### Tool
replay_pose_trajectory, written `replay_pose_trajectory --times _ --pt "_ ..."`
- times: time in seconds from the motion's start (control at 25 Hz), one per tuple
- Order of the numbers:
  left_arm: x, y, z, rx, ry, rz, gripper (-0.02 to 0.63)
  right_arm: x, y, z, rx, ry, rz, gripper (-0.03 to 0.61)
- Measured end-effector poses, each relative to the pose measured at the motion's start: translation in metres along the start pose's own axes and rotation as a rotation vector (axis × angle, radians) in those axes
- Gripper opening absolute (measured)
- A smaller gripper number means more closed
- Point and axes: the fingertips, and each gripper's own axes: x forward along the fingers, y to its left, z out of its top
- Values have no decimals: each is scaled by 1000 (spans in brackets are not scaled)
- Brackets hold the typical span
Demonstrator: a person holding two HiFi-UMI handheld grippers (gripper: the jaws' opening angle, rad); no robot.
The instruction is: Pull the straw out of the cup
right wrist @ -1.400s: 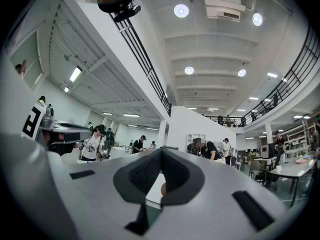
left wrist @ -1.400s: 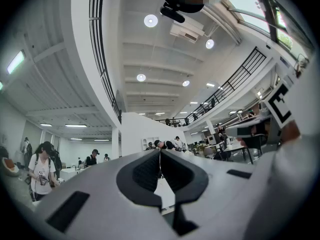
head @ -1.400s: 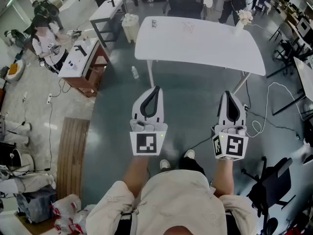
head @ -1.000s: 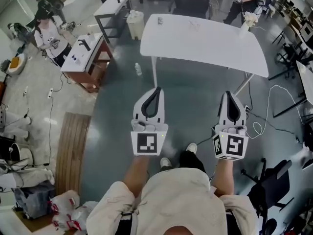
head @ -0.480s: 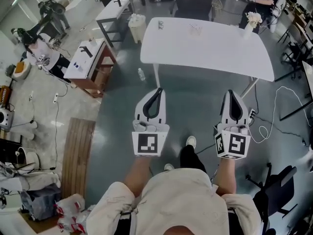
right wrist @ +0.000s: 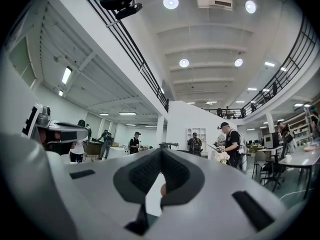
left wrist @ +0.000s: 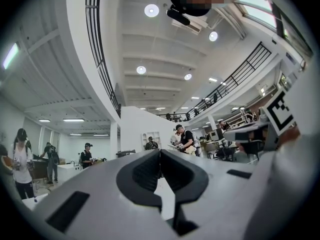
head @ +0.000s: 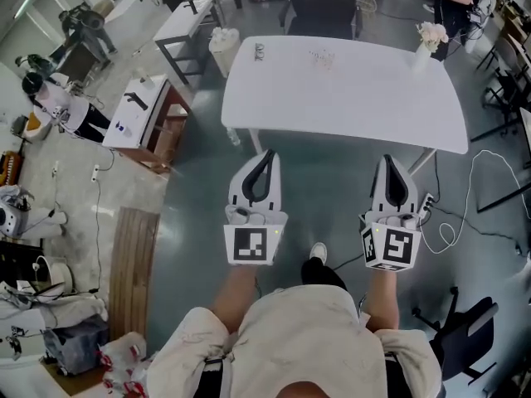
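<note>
Jaws of the left gripper (head: pixel 264 154) pressed together, nothing between them. Same for the right gripper (head: pixel 393 159): tips touching, empty. Both held side by side over the floor (head: pixel 332 181), aimed at the white worktop (head: pixel 373 98) ahead. Well beyond the jaw tips, near the worktop's far edge and between the two lines of aim, a small cup (head: pixel 322 59), barely made out. Straw too small to see; long axis and direction impossible to tell.
</note>
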Motion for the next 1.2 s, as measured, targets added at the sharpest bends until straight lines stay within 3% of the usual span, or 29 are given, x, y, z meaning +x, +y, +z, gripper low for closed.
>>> replay_pose_trajectory --times 0.6,0.92,1.2 --pt "135 -45 -14 1 31 1 5 94 -103 -29 63 -7 11 2" --pt "168 -35 -27 -1 29 2 5 128 -105 -39 53 4 27 2" --pt "209 16 -55 -32 14 -7 5 192 -76 -50 35 23 18 2"
